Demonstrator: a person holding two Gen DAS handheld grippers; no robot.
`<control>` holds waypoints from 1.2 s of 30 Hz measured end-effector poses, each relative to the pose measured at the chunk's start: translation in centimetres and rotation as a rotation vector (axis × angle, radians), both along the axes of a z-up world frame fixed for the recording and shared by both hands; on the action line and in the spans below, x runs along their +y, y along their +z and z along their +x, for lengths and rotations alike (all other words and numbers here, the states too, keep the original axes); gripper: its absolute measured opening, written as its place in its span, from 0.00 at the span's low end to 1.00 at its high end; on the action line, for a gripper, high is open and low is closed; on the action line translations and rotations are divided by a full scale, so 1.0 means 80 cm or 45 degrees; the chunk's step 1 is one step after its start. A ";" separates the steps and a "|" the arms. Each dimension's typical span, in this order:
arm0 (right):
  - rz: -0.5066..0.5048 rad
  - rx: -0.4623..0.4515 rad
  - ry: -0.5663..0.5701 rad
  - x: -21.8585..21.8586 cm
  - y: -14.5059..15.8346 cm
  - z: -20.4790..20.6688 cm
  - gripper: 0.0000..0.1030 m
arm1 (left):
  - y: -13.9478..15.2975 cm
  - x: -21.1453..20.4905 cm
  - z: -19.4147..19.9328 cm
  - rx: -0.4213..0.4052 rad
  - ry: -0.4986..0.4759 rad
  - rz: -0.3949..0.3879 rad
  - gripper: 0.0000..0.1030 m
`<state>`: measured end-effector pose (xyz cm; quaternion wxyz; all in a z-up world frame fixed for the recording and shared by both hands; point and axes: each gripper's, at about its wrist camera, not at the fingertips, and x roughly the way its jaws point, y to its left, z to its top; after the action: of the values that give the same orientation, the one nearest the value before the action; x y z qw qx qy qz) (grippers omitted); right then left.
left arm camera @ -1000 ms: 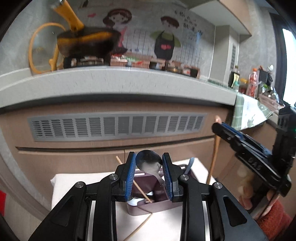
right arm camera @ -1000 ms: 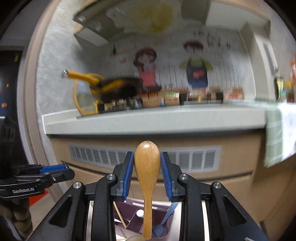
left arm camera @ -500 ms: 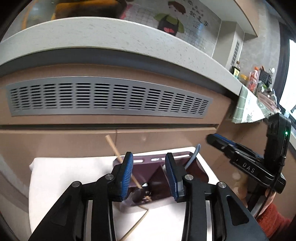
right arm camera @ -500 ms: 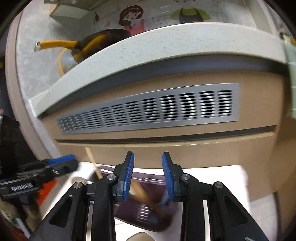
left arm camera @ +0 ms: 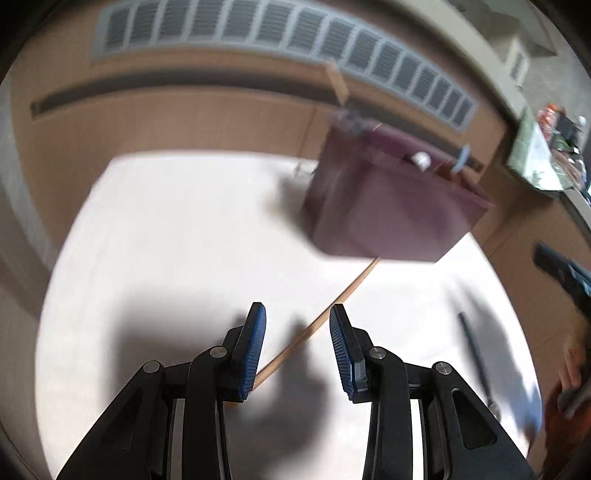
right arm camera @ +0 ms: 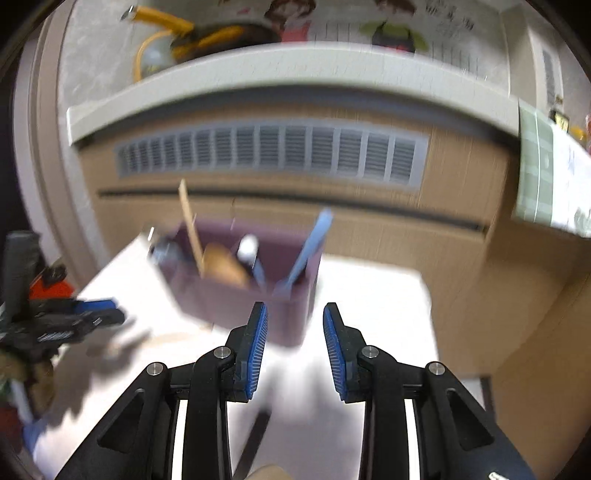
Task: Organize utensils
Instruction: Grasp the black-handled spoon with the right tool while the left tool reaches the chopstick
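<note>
- With spoons standing in the bin [right arm camera: 243, 291], I judge sorting well along.
- Chopstick [left arm camera: 317, 325] on the table [left arm camera: 166, 229] remains.
- Both my grippers, left [left arm camera: 297, 347] and right [right arm camera: 293, 347], gape empty.

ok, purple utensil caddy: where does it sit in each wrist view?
Left wrist: purple utensil caddy upper right, beyond the tool tips.
Right wrist: caddy centre-left, just above the tool tips.
Shared landmark: grey vent grille on the cabinet behind it.
</note>
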<state>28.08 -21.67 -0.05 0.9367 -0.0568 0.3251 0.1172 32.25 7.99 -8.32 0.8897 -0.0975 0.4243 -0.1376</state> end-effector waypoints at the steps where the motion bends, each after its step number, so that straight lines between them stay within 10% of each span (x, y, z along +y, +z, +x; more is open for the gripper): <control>1: -0.001 0.050 0.013 -0.003 -0.012 -0.013 0.29 | -0.006 0.005 -0.002 0.025 0.008 -0.024 0.36; 12: 0.016 0.376 0.149 -0.014 -0.094 -0.096 0.29 | -0.016 -0.015 -0.063 0.126 -0.067 -0.110 0.36; 27: -0.028 0.410 0.023 0.024 -0.118 -0.021 0.27 | -0.007 -0.082 -0.140 0.162 -0.219 0.080 0.36; 36: -0.070 0.349 0.107 0.030 -0.110 -0.039 0.10 | -0.004 -0.084 -0.138 0.170 -0.228 0.100 0.36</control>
<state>24.96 -19.27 -8.81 0.8758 -0.0795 0.4505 0.1539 21.24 1.24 -8.61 0.8467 -0.0333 0.4948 -0.1930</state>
